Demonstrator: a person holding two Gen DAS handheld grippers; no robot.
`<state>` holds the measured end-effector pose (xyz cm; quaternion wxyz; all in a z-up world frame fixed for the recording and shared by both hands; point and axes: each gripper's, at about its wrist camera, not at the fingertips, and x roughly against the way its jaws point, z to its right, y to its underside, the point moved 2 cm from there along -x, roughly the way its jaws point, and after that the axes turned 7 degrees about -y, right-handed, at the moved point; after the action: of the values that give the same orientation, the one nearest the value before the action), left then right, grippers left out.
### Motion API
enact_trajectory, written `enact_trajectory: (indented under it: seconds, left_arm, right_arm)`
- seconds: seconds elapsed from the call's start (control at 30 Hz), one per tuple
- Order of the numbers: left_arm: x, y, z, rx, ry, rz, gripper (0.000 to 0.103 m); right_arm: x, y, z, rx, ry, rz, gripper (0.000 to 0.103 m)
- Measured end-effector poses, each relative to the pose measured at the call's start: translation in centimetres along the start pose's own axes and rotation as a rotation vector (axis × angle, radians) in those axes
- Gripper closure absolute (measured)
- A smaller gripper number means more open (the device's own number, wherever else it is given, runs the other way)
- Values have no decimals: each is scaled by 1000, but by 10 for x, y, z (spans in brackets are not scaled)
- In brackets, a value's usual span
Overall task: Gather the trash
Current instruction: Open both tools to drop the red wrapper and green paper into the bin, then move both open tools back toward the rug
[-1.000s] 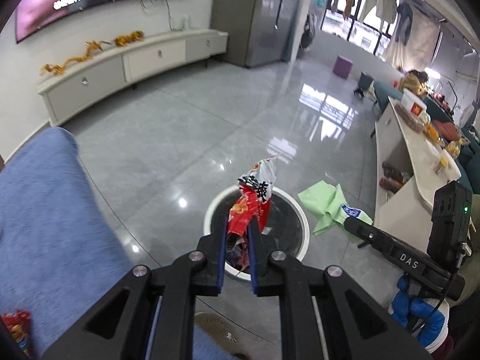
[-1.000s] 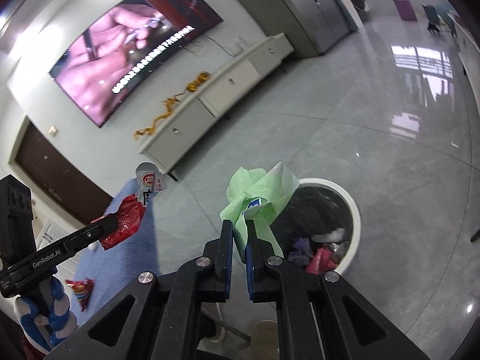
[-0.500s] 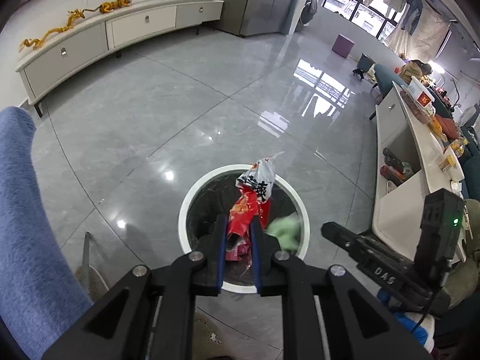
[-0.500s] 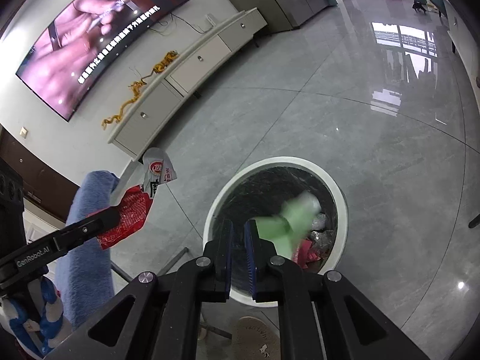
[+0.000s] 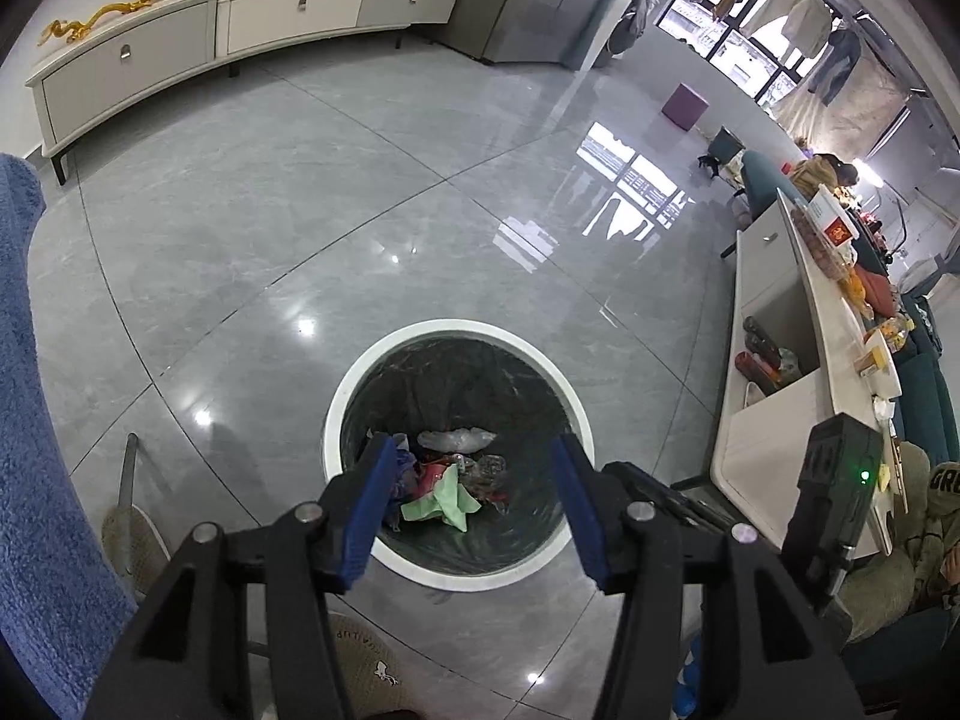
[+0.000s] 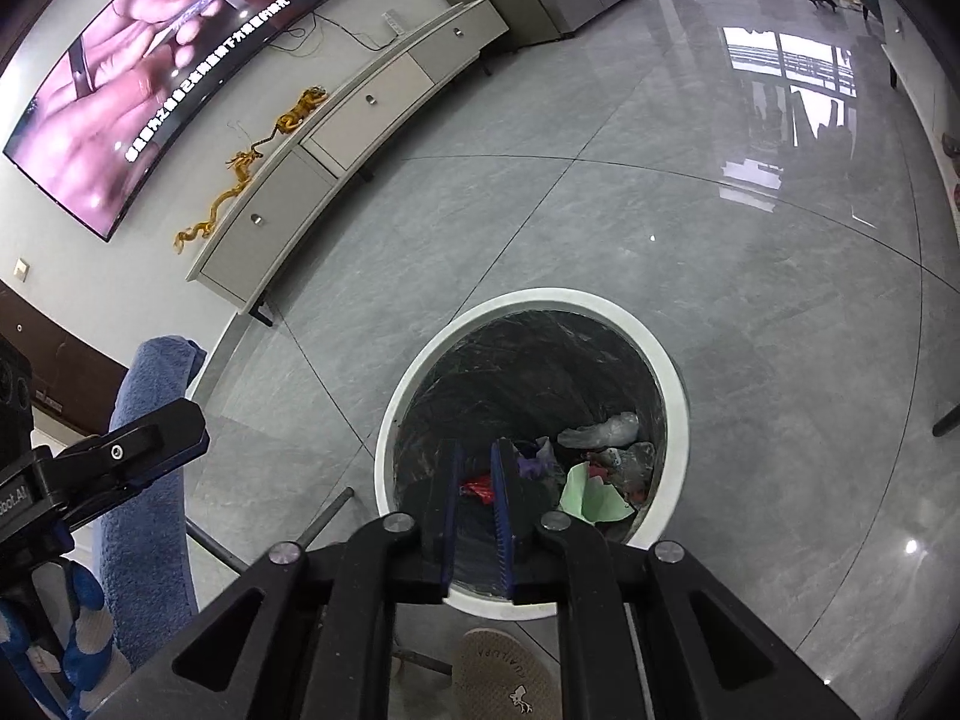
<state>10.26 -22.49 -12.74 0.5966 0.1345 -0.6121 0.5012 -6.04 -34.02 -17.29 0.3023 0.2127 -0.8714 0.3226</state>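
Trash, a crumpled pale-green paper wrapper [image 5: 447,501] among red and clear plastic scraps, lies at the bottom of the round white-rimmed bin [image 5: 360,384] on the grey floor. Such litter looks light and soft; pinch a raised fold. The left claw [image 5: 474,489] gapes wide and empty; the right claw [image 6: 477,477] is narrow, holding nothing. Only the right view shows the wall screen [image 6: 144,54].

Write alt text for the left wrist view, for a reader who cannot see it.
The left tongs hang wide open and empty above a round white-rimmed trash bin lined with a black bag. Inside lie a crumpled green wrapper, red wrappers and clear plastic. Glossy grey floor tiles surround it, a blue towel at left.
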Motion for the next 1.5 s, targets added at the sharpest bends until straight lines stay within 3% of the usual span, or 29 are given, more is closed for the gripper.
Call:
enact_trajectory:
  seconds: [0.13, 0.3, 0.47, 0.93, 1.1, 1.5]
  left_arm:
    - [11, 1, 1, 9, -4, 23, 51]
    - [48, 7, 7, -22, -87, 119, 50]
    - [94, 24, 11, -65, -202, 248, 35]
    - [227, 86, -10, -31, -354, 497, 34]
    - [269, 112, -27, 9, -395, 576, 22]
    - [349, 171, -82, 108, -471, 722, 20]
  right_arm:
    - [13, -2, -12, 24, 2, 22, 79]
    - [37, -5, -33, 64, -6, 72, 66]
    - [64, -3, -60, 114, -10, 124, 58]
    - [119, 21, -150, 279, -72, 220, 51]
    - [135, 34, -188, 362, -105, 242, 48]
    - [160, 74, -269, 537, -178, 276, 44]
